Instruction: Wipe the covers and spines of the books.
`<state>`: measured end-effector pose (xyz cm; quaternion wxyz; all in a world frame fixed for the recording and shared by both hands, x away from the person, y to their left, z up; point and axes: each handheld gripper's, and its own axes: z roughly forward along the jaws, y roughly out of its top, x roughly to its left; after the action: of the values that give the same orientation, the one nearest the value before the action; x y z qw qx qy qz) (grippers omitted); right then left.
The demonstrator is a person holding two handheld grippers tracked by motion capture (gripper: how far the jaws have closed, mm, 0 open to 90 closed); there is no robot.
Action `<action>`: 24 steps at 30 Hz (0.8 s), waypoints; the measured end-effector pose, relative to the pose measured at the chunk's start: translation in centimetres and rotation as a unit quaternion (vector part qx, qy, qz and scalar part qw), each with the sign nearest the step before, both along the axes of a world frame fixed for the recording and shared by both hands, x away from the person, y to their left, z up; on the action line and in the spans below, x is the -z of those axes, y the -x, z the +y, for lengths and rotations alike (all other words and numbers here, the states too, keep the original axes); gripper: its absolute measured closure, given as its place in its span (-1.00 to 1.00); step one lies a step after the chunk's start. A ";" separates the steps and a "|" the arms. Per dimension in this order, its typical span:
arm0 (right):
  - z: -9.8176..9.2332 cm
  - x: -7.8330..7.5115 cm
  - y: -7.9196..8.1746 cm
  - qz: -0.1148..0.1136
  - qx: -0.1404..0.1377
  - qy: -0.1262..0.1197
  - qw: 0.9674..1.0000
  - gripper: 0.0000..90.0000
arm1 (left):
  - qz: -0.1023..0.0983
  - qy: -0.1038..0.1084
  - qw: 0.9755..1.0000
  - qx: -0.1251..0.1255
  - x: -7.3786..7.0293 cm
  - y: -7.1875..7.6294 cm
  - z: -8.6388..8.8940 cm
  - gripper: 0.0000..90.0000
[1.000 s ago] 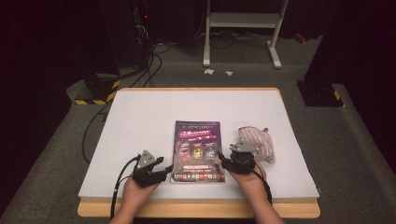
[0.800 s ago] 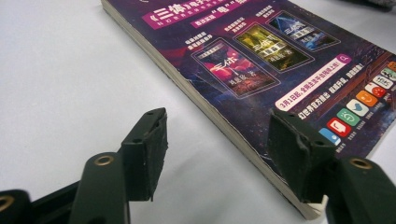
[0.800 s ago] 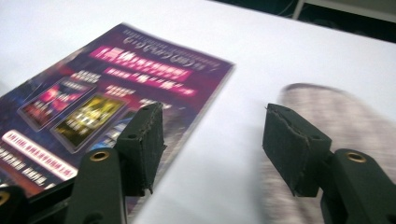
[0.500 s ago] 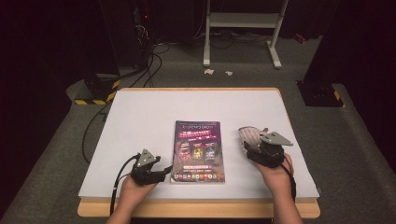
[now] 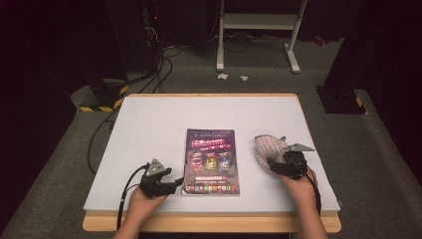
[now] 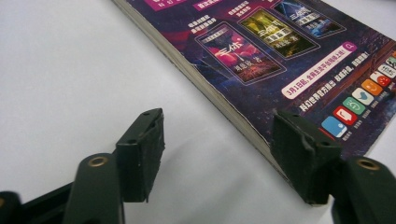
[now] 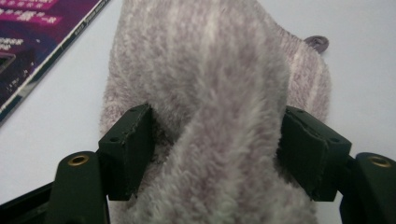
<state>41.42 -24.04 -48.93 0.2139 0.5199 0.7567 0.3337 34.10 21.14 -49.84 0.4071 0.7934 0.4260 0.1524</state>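
Right gripper (image 7: 215,149) has just been opening and straddles the fuzzy cloth (image 7: 219,93) near the table's (image 5: 149,124) right edge — not clenched. Left gripper (image 6: 229,154) released, beside the book (image 6: 289,60). Pickup still ahead, likely.

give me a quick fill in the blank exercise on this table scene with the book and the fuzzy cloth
1. The book lies flat with its ____ cover facing up.
2. The fuzzy cloth lies to the ____ of the book in the high view.
3. The right tool has the ____ between its jaws.
4. The left tool stands at the book's near ____ corner in the high view.

Missing words: purple; right; cloth; left
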 end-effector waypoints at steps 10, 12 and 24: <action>0.0 0.7 -0.1 -0.004 -0.006 -0.010 1.000 0.19 | 0.009 0.015 1.000 -0.005 -0.1 -0.1 0.3 -0.21; 0.0 0.7 0.0 -0.006 -0.006 -0.011 1.000 0.36 | 0.008 0.012 1.000 -0.005 -0.1 -0.1 0.4 -0.17; 2.0 -2.6 3.2 -0.060 -0.043 -0.003 0.997 0.54 | -0.006 0.009 1.000 -0.018 -0.1 -0.3 0.7 -0.21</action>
<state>38.26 -22.00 -46.28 0.2433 0.4663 0.7631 0.3755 34.36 21.81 -49.71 0.4137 0.7813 0.4389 0.1607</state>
